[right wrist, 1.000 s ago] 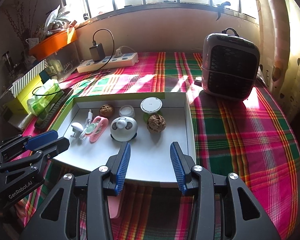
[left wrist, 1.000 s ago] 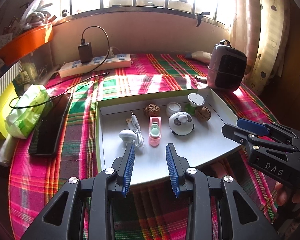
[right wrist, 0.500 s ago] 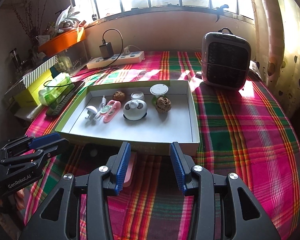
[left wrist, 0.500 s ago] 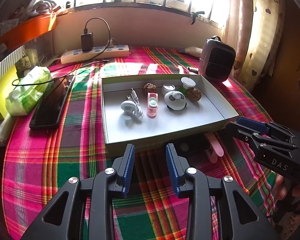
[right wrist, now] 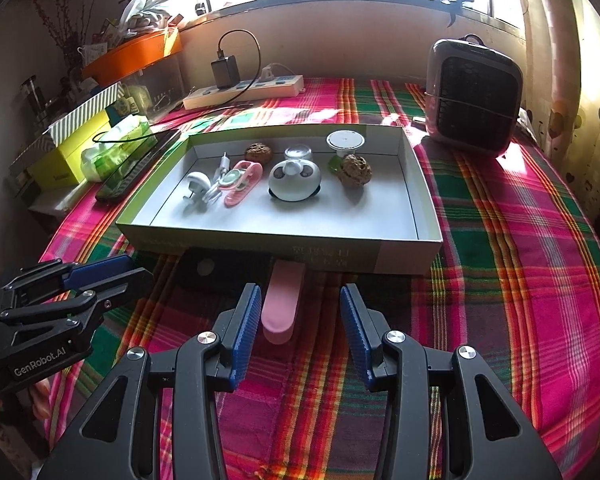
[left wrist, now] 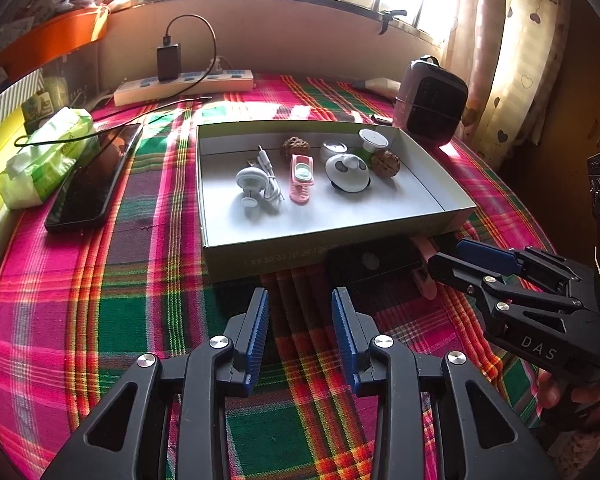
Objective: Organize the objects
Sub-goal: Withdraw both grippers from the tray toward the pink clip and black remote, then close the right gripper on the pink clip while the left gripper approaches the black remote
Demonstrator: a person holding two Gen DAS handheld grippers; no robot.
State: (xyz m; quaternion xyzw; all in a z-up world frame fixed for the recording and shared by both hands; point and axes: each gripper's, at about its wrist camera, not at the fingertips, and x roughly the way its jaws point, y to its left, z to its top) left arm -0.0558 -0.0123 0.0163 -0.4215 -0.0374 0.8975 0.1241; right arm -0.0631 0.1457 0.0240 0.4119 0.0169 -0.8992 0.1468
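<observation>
- One white box (right wrist: 412, 200) sits on the checked worktop (right wrist: 520, 248).
- Inside: two brown walnuts (right wrist: 354, 171), one pink clip (right wrist: 240, 184), one round panda thing (right wrist: 295, 180).
- Left hand-held gripper (left wrist: 300, 322) and right hand-held gripper (right wrist: 299, 326): fingers apart, holding nothing.

You see a counter cloth (right wrist: 500, 240) in pink, green and red plaid. The tray (right wrist: 380, 258) is white inside with a green rim. Your claws, left (left wrist: 300, 316) and right (right wrist: 298, 316), are black with blue ribbed pads. A pale pink clip (right wrist: 280, 304) lies at the tray's near edge.
</observation>
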